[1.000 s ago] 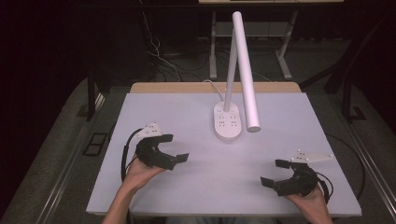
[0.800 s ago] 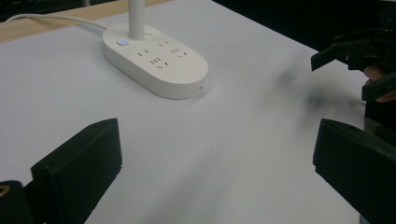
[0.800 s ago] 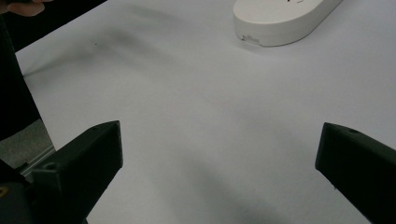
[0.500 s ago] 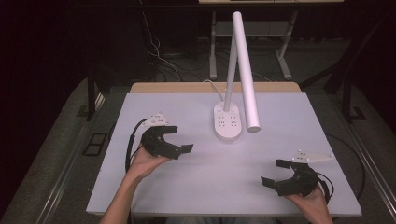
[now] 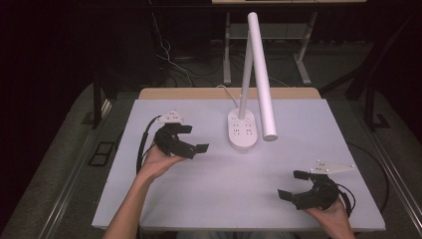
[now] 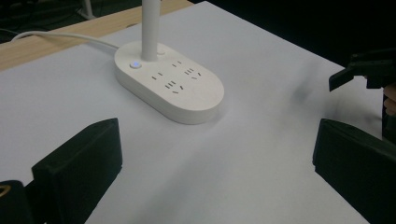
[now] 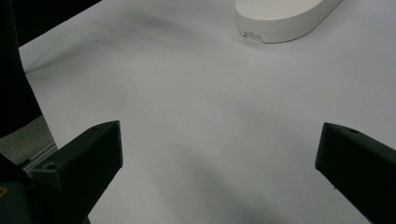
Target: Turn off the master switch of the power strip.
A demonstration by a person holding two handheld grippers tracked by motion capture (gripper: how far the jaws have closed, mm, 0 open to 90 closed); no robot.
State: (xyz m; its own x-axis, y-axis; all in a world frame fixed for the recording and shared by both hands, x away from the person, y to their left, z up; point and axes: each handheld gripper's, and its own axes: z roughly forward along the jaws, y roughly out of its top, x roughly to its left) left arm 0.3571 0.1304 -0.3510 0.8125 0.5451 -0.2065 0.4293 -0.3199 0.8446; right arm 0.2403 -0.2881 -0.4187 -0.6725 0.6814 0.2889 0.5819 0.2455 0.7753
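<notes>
High view — left claw [image 5: 193, 138] moved closer to lamp base [image 5: 243, 130], jaws apart

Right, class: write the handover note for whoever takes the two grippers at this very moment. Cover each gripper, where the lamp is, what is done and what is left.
Left gripper: open, empty, held above the table just left of the lamp base, jaws facing it.
Right gripper: open, empty, near the table's front right corner, well apart from the lamp.
Lamp: white oval base with sockets and a small lit button, upright stem, long head sloping down to the right; cord runs off the back edge.
Done: nothing gripped or touched so far.
Left: probably bring the left gripper in to the base or button; the right one is idle.
</notes>
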